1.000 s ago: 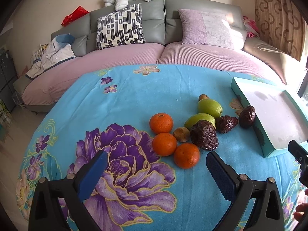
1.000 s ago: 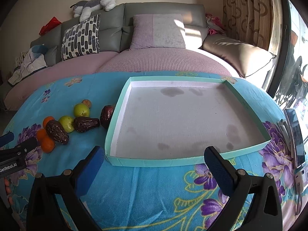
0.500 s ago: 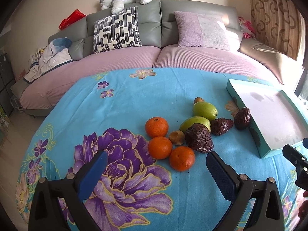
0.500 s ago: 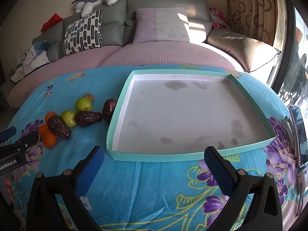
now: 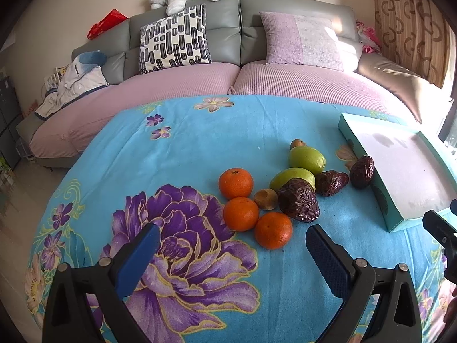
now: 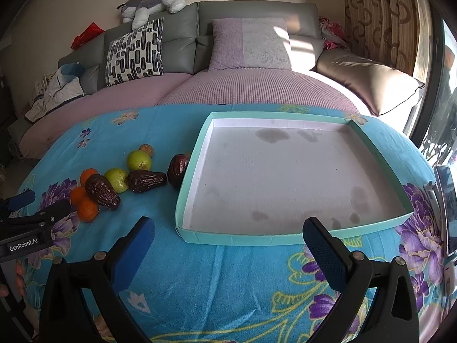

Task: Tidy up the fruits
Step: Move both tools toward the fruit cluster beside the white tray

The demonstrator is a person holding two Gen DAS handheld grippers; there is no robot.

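Left gripper (image 5: 230,237): jaws wide apart, nothing between them, held low over the blue flowered cloth (image 5: 177,154) just short of the fruit. Right gripper (image 6: 228,230): jaws likewise spread and empty, facing the near wall of the teal tray (image 6: 237,239).

The fruit lies in one loose cluster on the cloth, left of the tray. Nearest the left gripper sit three oranges (image 5: 241,213) — two touching, the third just behind. Against them rests a small brown fruit (image 5: 265,199), and beside that a large wrinkled dark date (image 5: 298,200) leaning on a green fruit (image 5: 290,175). A second green fruit (image 5: 307,160) lies behind, with a small orange-brown fruit (image 5: 297,143) at its far side. Two more dates follow toward the tray: one (image 5: 331,182) beside the green fruit, the other (image 5: 362,171) against the tray's left wall.

The tray holds no fruit — only dark stains on its white floor. A grey sofa (image 6: 182,43) with cushions stands beyond the cloth.
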